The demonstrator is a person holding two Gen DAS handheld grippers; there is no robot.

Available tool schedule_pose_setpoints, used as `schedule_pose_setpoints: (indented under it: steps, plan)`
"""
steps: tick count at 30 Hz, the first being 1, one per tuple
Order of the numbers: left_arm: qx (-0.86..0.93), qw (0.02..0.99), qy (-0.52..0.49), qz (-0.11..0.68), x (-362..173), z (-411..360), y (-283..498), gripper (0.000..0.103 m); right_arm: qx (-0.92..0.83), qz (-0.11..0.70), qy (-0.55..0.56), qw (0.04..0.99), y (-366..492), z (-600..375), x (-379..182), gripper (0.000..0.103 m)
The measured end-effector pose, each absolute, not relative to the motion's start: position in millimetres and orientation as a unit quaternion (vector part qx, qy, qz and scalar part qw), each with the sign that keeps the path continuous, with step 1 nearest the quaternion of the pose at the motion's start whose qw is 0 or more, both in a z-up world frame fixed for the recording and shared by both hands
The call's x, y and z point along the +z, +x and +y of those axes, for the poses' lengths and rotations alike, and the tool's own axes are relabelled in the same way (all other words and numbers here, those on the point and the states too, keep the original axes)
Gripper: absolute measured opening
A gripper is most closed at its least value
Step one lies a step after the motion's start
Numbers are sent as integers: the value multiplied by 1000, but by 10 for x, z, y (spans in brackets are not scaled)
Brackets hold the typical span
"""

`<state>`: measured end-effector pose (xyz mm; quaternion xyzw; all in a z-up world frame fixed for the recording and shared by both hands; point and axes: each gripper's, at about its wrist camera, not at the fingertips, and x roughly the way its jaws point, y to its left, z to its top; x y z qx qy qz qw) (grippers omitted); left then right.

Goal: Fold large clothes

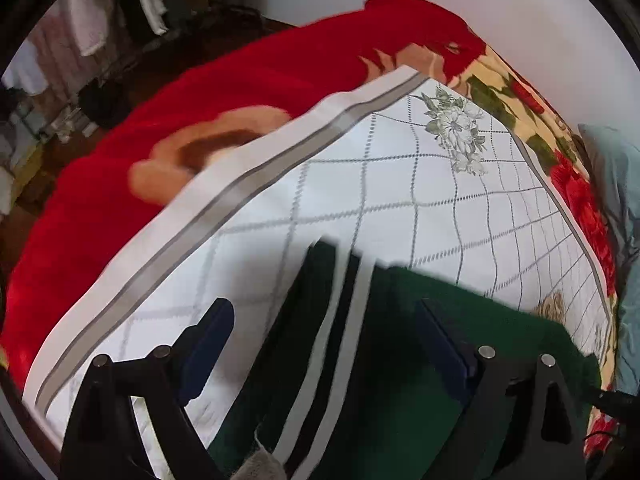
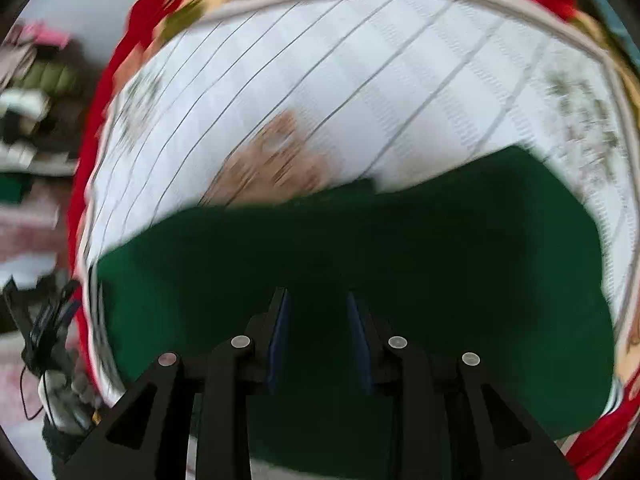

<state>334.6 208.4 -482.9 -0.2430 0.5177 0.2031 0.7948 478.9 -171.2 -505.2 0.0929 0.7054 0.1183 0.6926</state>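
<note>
Bedding fills both views: a red plush blanket [image 1: 240, 76] with tan and floral motifs is spread on a bed, and over it a white sheet [image 1: 380, 184] is laid, marked with a grey grid, a grey border stripe and printed grey-green flower sprays. No brand, label or legible writing can be made out on any of the fabrics.

At the far left of the left wrist view, hanging clothes [image 1: 96, 20] are seen against a dark floor, blurred. Toward the right, the dark green garment [image 1: 400, 360] is seen lying on the white sheet, at the lower centre of the view. Its left edge is trimmed with white and black stripes, and a grey fuzzy scrap shows at the bottom edge. The left tool [image 1: 324, 340] is held over this striped edge with its jaws spread wide; the blue pads stand clear of the cloth and nothing is pinched. A pale blue pillow [image 1: 616, 184] lies at the far right.

In the right wrist view, heavily blurred, a cluttered pile [image 2: 36, 92] is seen at the left. The green garment [image 2: 400, 240] is seen as a broad plain panel across the sheet [image 2: 320, 60]. The right tool [image 2: 318, 312] is held above it with its jaws partly closed, a narrow gap between the pads; whether cloth is pinched cannot be told.
</note>
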Motion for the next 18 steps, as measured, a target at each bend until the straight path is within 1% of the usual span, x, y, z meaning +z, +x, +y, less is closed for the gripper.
schedule_pose_setpoints:
  steps: [3, 4, 5, 7, 9, 11, 13, 15, 18]
  plan:
    - [222, 779, -272, 520, -4775, 1962, 2921, 92, 136, 736, 61, 660, 4598, -1391, -5383, 32]
    - [231, 767, -292, 522, -4770, 1911, 2684, 92, 127, 733, 32, 668, 4559, -1296, -5482, 32]
    - [239, 761, -301, 523, -4777, 1864, 2612, 92, 121, 731, 13, 671, 4547, -1248, -5566, 32]
    - [258, 738, -328, 530, -4815, 1735, 2250, 92, 103, 734, -5, 671, 4607, -1157, -5654, 32]
    - [271, 721, -345, 536, -4884, 1621, 2007, 92, 93, 746, -6, 659, 4679, -1123, -5657, 33]
    - [269, 698, -397, 532, -5048, 1520, 1783, 92, 99, 750, 7, 654, 4716, -1155, -5600, 33]
    - [259, 679, -456, 514, -5243, 1448, 1682, 92, 122, 744, 21, 657, 4730, -1181, -5490, 36]
    - [249, 674, -493, 490, -5403, 1410, 1683, 91, 147, 736, 38, 660, 4692, -1252, -5378, 36]
    - [253, 677, -513, 462, -5563, 1411, 1760, 90, 171, 733, 67, 655, 4579, -1386, -5303, 36]
